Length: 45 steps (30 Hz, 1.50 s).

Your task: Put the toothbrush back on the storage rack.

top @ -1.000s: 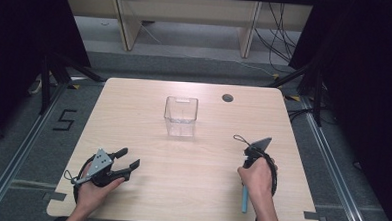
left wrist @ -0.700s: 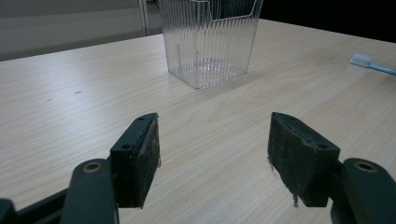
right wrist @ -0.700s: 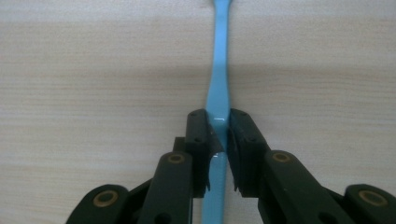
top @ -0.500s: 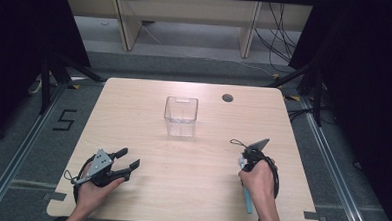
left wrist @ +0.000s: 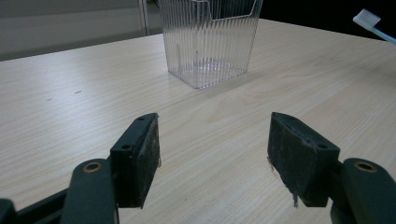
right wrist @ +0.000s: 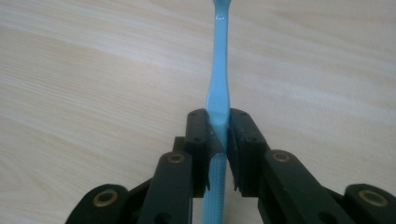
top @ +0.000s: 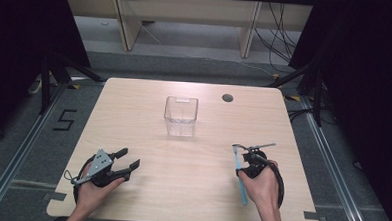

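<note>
High view: a pale wood-grain desk (top: 180,190) stands on a grey floor (top: 32,148) marked with a "5" (top: 64,120), dark curtains to both sides and light shelving (top: 183,20) beyond its far edge. A clear cup (top: 180,116) stands upright toward the far edge, near the middle, and a round hole (top: 227,98) lies close to the far edge right of it. The left gripper (top: 127,160) rests near the near-left corner, fingers spread with nothing between them. The right gripper (top: 243,160) sits toward the near-right corner, gripping a blue toothbrush (top: 239,175) whose handle runs back toward the near edge. Bare desk lies between both grippers and the cup.

Left gripper view: the fingers (left wrist: 140,158) stand wide apart over bare wood. The ribbed cup (left wrist: 210,42) stands ahead, unobstructed; the toothbrush head (left wrist: 371,21) shows at far right.

Right gripper view: the fingers (right wrist: 198,149) are clamped on the toothbrush (right wrist: 218,84), which extends ahead over the desk (right wrist: 93,70).
</note>
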Available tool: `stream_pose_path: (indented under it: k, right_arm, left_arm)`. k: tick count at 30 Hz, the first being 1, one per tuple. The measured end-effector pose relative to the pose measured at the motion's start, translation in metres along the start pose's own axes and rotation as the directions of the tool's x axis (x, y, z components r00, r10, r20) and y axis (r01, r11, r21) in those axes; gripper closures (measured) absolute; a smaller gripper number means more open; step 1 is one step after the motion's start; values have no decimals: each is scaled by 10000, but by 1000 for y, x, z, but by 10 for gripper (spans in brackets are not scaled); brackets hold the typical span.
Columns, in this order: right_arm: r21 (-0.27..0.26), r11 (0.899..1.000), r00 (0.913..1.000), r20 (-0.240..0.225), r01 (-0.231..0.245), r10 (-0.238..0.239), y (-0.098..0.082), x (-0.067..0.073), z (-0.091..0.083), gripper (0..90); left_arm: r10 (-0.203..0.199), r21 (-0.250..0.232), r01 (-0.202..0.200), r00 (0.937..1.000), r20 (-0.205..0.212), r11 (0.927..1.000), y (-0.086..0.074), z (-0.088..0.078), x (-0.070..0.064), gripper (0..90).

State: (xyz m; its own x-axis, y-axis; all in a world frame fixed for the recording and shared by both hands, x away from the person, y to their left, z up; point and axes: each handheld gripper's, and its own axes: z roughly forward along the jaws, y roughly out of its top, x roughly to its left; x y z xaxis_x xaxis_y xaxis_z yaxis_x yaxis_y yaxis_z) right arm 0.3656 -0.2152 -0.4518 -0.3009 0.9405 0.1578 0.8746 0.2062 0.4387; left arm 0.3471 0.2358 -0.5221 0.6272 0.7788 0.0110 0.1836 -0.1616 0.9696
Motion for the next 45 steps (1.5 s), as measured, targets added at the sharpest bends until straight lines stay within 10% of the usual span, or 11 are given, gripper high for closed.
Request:
stream_pose_path:
  k: [6,13,31,32,34,36,45]
  right_arm:
    - [-1169,9931,9972,-736,66,-153,-7,9,-4,792]
    - [-2804,9545,9853,-1038,1020,-1358,-11,13,-1,792]
    - [-5821,7995,9450,-1550,1483,-2881,-20,17,6,792]
    - [-6085,7786,9405,-1519,1533,-3039,-20,16,7,792]
    - [-6072,7837,9348,-1876,1309,-3016,-21,16,7,792]
    - [-6353,7608,9298,-1862,1325,-3175,-21,14,9,792]
    - [-6648,7384,9258,-1992,1132,-3212,-22,16,11,792]
  left_arm:
    - [48,43,-47,10000,-29,10000,0,0,0,338]
    - [19,46,-19,10000,-41,10000,0,0,-1,338]
    - [-5,-91,4,10000,-68,10000,0,4,-1,340]
    - [-71,122,73,9998,-184,9999,1,2,-2,340]
    - [-56,147,59,9998,-189,9999,1,3,-2,340]
    - [-46,156,49,9998,-199,9999,1,3,-2,340]
    - [-120,144,124,9995,-282,9998,1,3,-3,340]
